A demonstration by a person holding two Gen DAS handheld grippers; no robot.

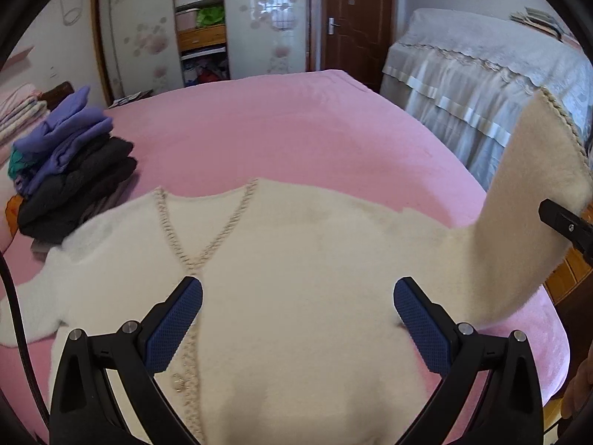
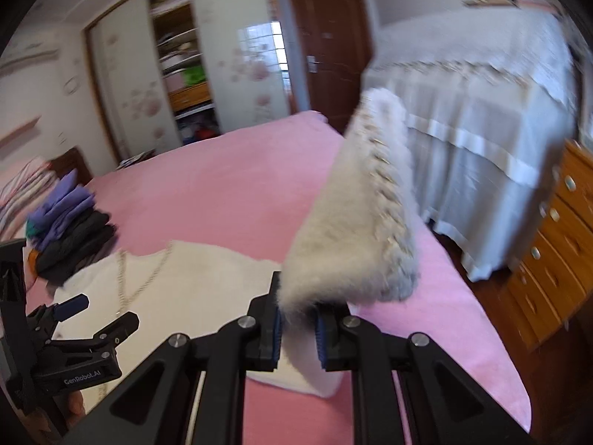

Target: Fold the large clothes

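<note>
A cream fuzzy cardigan (image 1: 304, 259) with braided trim lies spread on the pink bed (image 1: 281, 137). My left gripper (image 1: 298, 311) is open and hovers just above its chest, fingers apart, empty. My right gripper (image 2: 298, 328) is shut on the cardigan's right sleeve (image 2: 355, 222) and holds it lifted upright above the bed. That raised sleeve shows at the right of the left wrist view (image 1: 533, 200), with the right gripper's tip (image 1: 563, 222) beside it. The left gripper (image 2: 96, 315) also shows at the lower left of the right wrist view.
A stack of folded dark and purple clothes (image 1: 70, 170) sits at the bed's left side. A second bed with a grey cover (image 1: 489, 74) stands to the right. A wooden drawer chest (image 2: 556, 244) is at the far right. A wardrobe (image 1: 200, 22) and door (image 1: 355, 18) stand behind.
</note>
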